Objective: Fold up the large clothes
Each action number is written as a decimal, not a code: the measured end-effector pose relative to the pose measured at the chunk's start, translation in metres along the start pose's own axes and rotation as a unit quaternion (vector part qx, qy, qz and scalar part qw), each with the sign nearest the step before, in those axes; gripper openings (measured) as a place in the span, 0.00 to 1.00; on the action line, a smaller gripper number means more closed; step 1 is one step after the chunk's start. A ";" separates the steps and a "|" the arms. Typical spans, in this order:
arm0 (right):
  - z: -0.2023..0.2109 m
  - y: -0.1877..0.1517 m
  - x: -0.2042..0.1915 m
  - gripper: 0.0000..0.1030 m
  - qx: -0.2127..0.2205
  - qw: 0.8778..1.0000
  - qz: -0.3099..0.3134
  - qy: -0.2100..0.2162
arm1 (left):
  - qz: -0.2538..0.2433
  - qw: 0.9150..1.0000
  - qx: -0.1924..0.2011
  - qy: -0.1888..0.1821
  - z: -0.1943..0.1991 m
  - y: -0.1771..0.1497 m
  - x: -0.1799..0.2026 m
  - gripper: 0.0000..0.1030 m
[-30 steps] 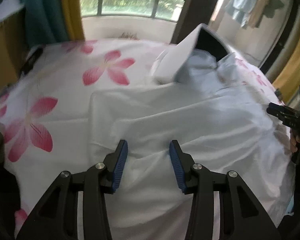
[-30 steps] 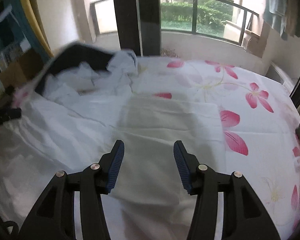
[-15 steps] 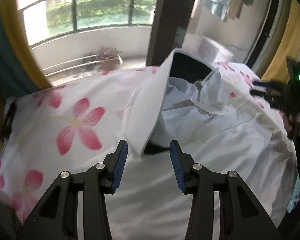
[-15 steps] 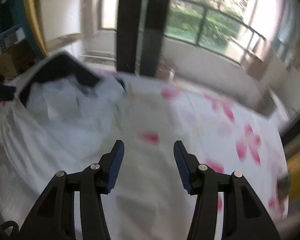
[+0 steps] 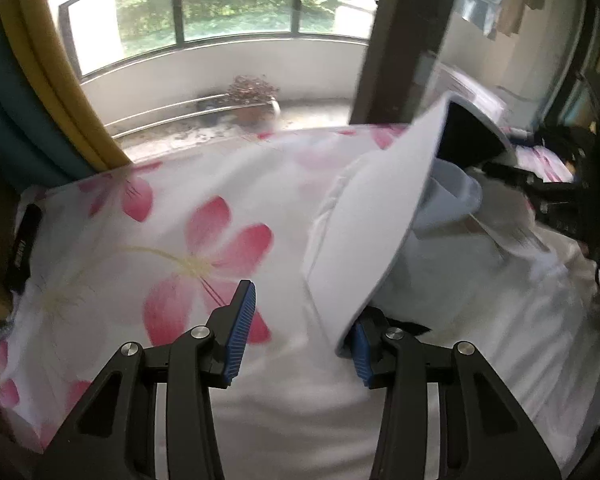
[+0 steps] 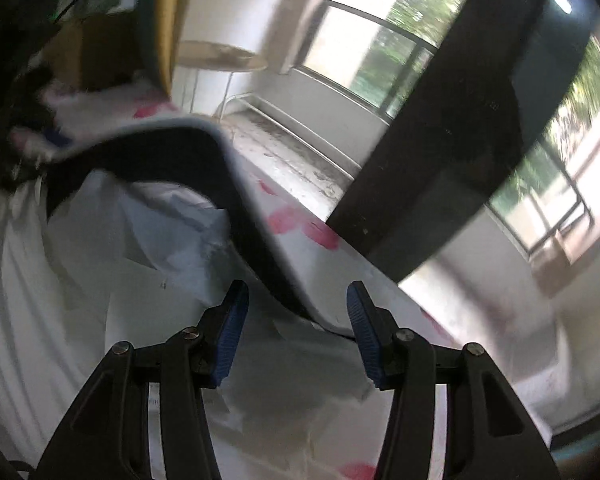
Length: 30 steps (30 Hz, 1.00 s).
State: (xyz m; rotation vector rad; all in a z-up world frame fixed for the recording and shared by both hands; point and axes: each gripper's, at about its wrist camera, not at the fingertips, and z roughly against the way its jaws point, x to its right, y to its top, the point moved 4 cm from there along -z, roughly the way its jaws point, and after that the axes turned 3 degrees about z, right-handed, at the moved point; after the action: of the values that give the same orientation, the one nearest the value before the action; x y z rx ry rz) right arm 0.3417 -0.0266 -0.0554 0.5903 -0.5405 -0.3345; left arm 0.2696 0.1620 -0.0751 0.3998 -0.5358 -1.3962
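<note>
— Left gripper [image 5: 300, 308]: shut or apart?
— Stood apart, blue pads bare. Nothing pinched. Had hung over the flat body of the shirt [image 5: 480, 300] a second before; since then slid up toward the collar end.
— And just ahead of it?
— Met the low corner of the stiff board [image 5: 372, 224], white outside and black inside, right against the right-hand pad. Leaned up and away from there, over the rumpled collar. Flowered bedsheet [image 5: 140, 240] to the left of the fingers.
— Right gripper [image 6: 296, 292]?
— Rolled hard, going by the tilted window. Was closing at that instant, yet pictured with pads apart. Caught the board's [image 6: 172, 152] curved edge between them, nearer the right-hand pad, not pressed so far as seen.
— Shirt on that side?
— Lay spread on the bed, left of and below the fingers [image 6: 60, 280], unfolded.
— Meaning for the fold?
— Probably left the cloth alone for now and went for the board from both ends. Judged early: no fold made yet.
</note>
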 end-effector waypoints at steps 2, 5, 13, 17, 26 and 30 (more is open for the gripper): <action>-0.004 -0.005 0.001 0.01 -0.011 1.000 -0.002 -0.006 | 0.007 1.000 0.006 0.001 -0.003 0.008 -0.004 0.45; -0.002 -0.017 0.007 0.01 -0.019 0.999 -0.007 -0.028 | 0.013 1.000 0.015 -0.010 -0.007 0.020 -0.003 0.45; 0.006 -0.050 0.006 0.10 -0.046 0.998 -0.049 0.008 | -0.015 0.999 0.005 -0.043 0.001 0.020 0.031 0.45; 0.011 -0.063 0.008 0.34 -0.055 0.989 -0.096 0.094 | -0.031 0.998 0.013 -0.054 0.025 0.016 0.042 0.45; 0.016 -0.069 0.018 0.56 -0.041 0.971 -0.153 0.181 | -0.061 0.995 0.035 -0.070 0.040 0.036 0.061 0.45; 0.014 -0.073 0.017 0.58 -0.037 0.965 -0.166 0.201 | -0.008 0.995 -0.014 -0.101 -0.009 0.046 0.046 0.45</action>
State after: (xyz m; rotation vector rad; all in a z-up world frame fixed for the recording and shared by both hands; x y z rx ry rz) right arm 0.3371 -0.0976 -0.0832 0.6566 -0.0348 -0.5341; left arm 0.3161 0.1224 -0.0510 0.2419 -0.6784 -1.4678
